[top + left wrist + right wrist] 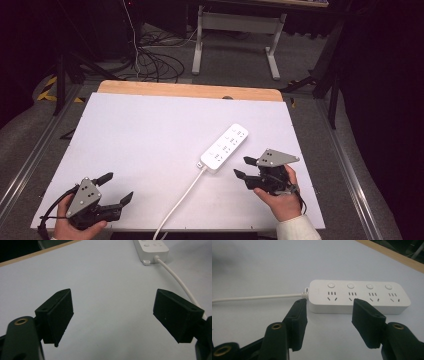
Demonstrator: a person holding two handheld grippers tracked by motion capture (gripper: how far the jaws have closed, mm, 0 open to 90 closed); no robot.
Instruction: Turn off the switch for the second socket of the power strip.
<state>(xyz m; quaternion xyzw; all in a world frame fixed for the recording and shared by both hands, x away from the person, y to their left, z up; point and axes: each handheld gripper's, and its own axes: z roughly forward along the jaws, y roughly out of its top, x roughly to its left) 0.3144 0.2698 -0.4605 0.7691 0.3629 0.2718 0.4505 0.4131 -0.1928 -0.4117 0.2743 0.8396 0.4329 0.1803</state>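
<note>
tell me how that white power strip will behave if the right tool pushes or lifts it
The power strip looks like a rigid, smooth plastic block lying flat, so it would likely slide, not roll or tip. Its cord curves loosely toward the table's near edge, so it probably flexes and drags behind. The glossy casing may slip between the open right tool.

You've got one white rectangular plastic power strip (224,148) lying on one white rectangular tabletop with a bare wooden far edge (150,125). Count on the strip, from the right gripper view: four round white buttons (331,285) in a row, four socket groups (332,296) beneath them. One white round cable (181,200) leaves its end. You're holding two black two-jaw grippers: one left gripper (116,187), one right gripper (245,166), each with two jaws spread apart, nothing between them. Two grey three-cornered plates, one per gripper. Two hands, one per gripper.
</note>
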